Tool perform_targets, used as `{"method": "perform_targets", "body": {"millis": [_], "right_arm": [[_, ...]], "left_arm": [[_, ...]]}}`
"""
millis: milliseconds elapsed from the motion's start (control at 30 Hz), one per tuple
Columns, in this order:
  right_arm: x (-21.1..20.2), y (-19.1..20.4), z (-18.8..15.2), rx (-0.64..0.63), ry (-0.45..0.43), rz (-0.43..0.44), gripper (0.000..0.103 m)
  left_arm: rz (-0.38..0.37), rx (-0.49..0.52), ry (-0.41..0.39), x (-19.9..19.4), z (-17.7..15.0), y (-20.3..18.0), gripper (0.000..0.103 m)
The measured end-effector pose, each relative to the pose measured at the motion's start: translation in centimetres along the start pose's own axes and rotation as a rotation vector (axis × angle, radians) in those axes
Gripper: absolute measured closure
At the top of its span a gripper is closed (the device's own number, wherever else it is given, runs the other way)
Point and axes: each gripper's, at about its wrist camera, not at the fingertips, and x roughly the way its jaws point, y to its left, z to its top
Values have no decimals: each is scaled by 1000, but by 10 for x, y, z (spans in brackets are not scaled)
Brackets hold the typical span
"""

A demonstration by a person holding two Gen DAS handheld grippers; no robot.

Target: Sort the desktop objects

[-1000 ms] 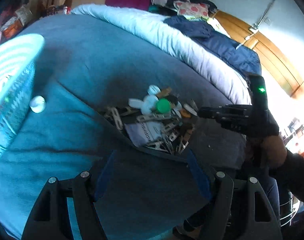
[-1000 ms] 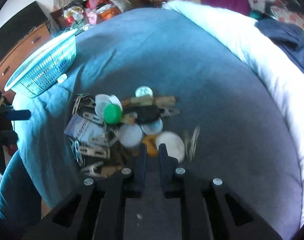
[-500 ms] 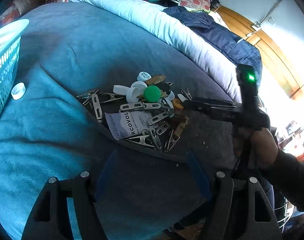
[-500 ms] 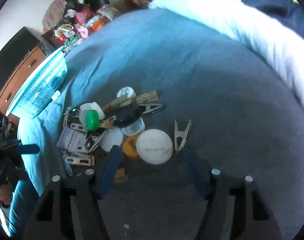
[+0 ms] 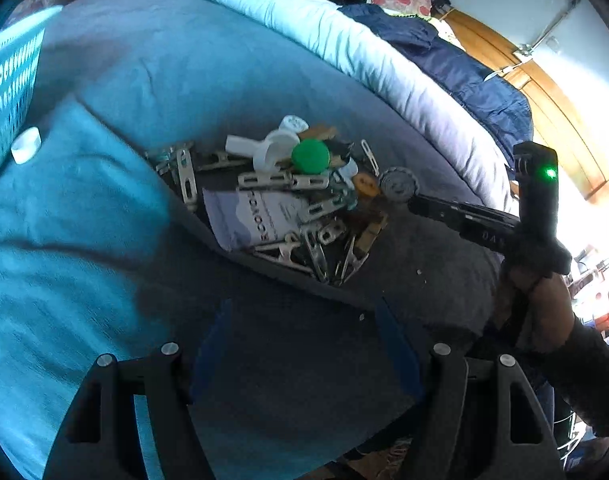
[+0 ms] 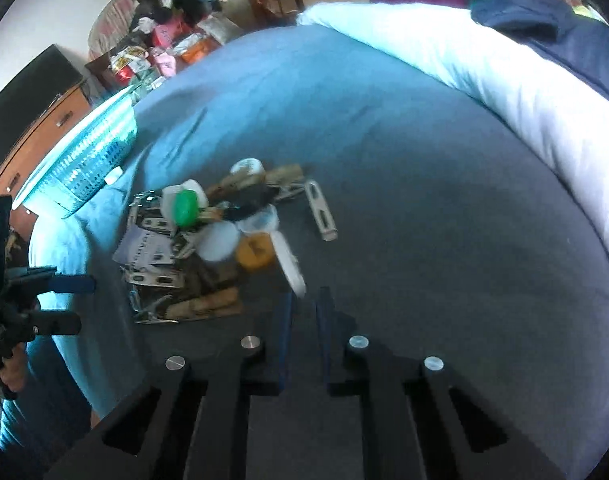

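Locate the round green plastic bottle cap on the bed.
In the left wrist view the round green plastic bottle cap sits atop the far side of the clutter pile, beside a white cap and above the metal clips.

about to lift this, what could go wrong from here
The right hand-held gripper pinches the white lid only at its rim, tilted on edge; it may slip out. The lid touches the orange cap, which could be dragged. The basket sits at the bed edge, a long carry.

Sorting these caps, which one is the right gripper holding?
The large white lid, tilted on edge between the right gripper fingers; the green, orange and other white caps lie in the pile.
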Motion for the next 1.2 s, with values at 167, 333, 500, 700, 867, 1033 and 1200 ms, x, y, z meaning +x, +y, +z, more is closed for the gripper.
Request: {"method": "perform_targets", "body": {"millis": [167, 333, 500, 700, 867, 1033, 1200], "right_arm": [[12, 0, 6, -30, -9, 11, 85], [19, -5, 10, 6, -41, 23, 71], [20, -7, 7, 36, -63, 34, 63], [16, -8, 2, 41, -87, 57, 60], [-1, -8, -3, 57, -108, 70, 58], [-11, 5, -13, 98, -77, 176, 75], [10, 21, -20, 162, -17, 215, 79]], "left_arm": [[4, 9, -15, 6, 0, -4, 29], [27, 19, -66, 15, 9, -9, 29], [51, 19, -92, 36, 18, -15, 29], [-148, 130, -78, 36, 21, -38, 34], [-7, 133, -124, 11, 17, -20, 34], [95, 89, -121, 3, 11, 2, 34], [55, 37, -106, 12, 8, 4, 34]]}}
